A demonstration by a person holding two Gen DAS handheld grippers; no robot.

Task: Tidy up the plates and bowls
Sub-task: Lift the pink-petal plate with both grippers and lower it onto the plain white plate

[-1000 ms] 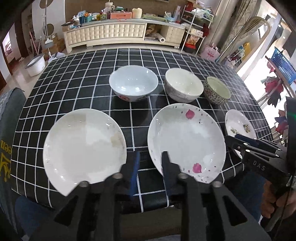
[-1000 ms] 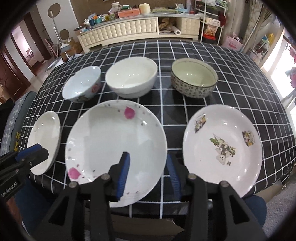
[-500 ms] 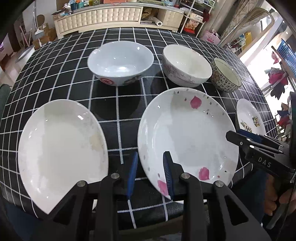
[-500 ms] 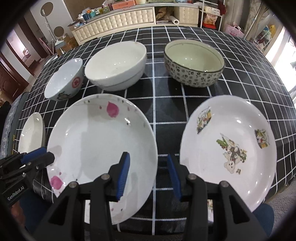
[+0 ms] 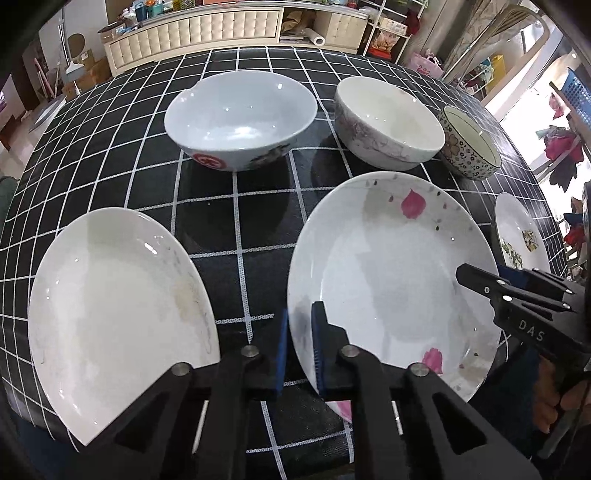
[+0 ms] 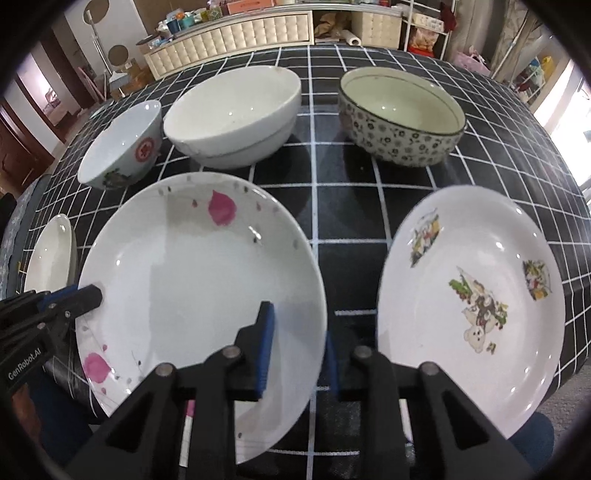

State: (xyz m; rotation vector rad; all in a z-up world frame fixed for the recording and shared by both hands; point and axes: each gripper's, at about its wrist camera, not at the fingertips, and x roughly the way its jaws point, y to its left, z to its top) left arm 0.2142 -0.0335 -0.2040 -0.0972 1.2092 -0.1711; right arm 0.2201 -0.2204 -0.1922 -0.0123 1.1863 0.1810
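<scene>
A white plate with pink petals (image 5: 391, 277) (image 6: 192, 266) lies at the near middle of the black checked table (image 5: 240, 221). My left gripper (image 5: 299, 349) (image 6: 79, 295) is shut on its left rim. My right gripper (image 6: 298, 350) (image 5: 480, 275) straddles its right rim, one pad over the inside and one outside; its jaws are closing with a gap still showing. A plain white plate (image 5: 110, 314) lies to the left and a cartoon plate (image 6: 469, 306) to the right. Behind stand a pale blue bowl (image 5: 240, 118), a white bowl (image 5: 388, 118) and a flower-patterned bowl (image 6: 402, 118).
The plates lie close to the table's near edge. A padded cream sideboard (image 5: 192, 29) with clutter stands beyond the far edge, with shelves and bags at the back right. A person's hand (image 5: 554, 406) holds the right gripper's handle.
Both grippers have come down and in toward the petal plate. The left jaws have closed on its left rim. The right jaws have narrowed around its right rim.
</scene>
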